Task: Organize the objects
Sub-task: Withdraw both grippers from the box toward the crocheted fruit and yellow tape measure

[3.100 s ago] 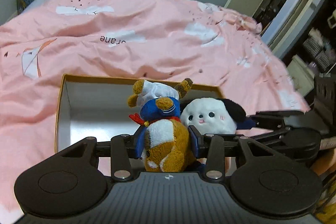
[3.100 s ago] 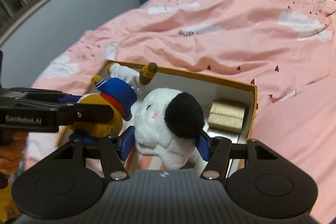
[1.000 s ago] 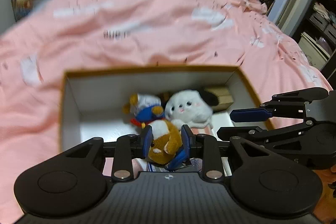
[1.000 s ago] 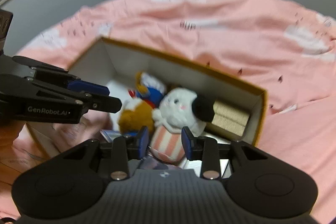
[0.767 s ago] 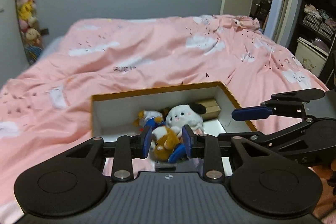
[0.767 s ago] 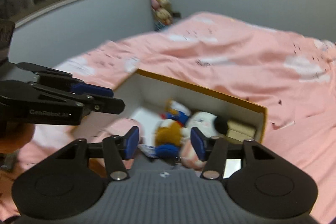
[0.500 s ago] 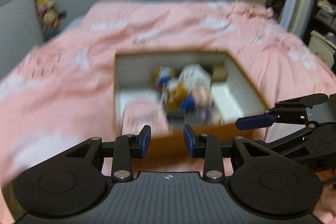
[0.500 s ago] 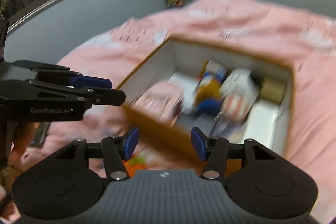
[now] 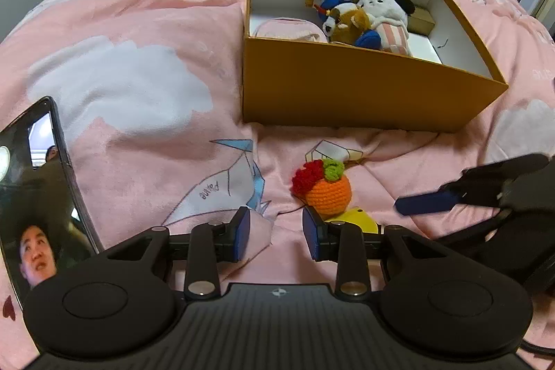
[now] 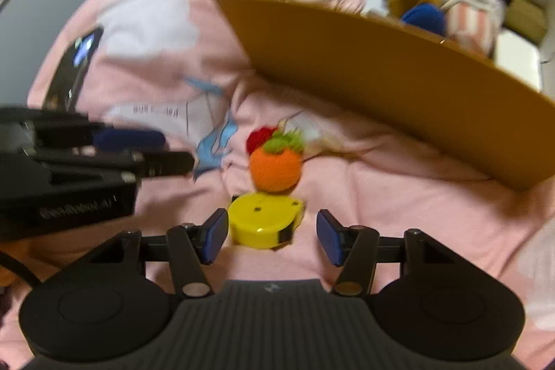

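Two plushies [image 9: 360, 18] already in the orange box [image 9: 364, 89]. Still out on the bed [image 9: 138, 65]: crochet orange [image 9: 327, 188] and yellow tape measure [image 10: 265, 222]. Left gripper [image 9: 275, 236] narrow and empty, right gripper [image 10: 272, 236] wider, also empty, hovering over the tape.

left wrist: steeply down, near bed | right wrist: same | shared: orange box [image 9: 364, 85], crochet fruit [image 10: 275, 167]
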